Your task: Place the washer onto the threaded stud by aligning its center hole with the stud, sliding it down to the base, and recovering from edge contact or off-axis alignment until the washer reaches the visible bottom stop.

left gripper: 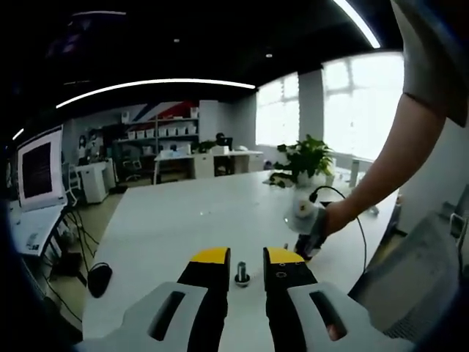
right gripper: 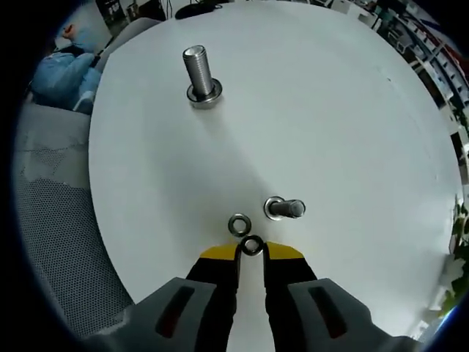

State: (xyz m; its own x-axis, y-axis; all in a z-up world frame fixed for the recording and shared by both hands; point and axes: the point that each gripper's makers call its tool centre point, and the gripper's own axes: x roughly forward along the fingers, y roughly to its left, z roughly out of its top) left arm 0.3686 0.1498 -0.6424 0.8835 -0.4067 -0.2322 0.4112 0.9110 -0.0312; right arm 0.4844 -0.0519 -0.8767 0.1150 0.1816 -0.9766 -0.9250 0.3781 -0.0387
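Looking along the left gripper (left gripper: 245, 258), its yellow-tipped black jaws stand apart with nothing between the pads, low over the white tabletop (left gripper: 183, 220). A small steel threaded stud (left gripper: 241, 274) stands upright on the table in the gap just ahead of the jaws. To the right, a person's hand (left gripper: 311, 220) in a pale glove reaches down to the table; what it holds is hard to make out.

In the right gripper view, the right gripper (right gripper: 252, 251) points down at the table, its jaws closed on a small dark metal washer (right gripper: 253, 246) pinched at the tips. A second, silvery washer (right gripper: 239, 224) lies flat on the table just beyond and slightly left. The short threaded stud (right gripper: 282, 208) stands just up and right of the held washer, its axis rising toward the camera. A larger threaded bolt (right gripper: 199, 73) stands well apart, farther away. The right gripper is the nearer tool; the washer's hole must shift rightward over the short stud's tip.
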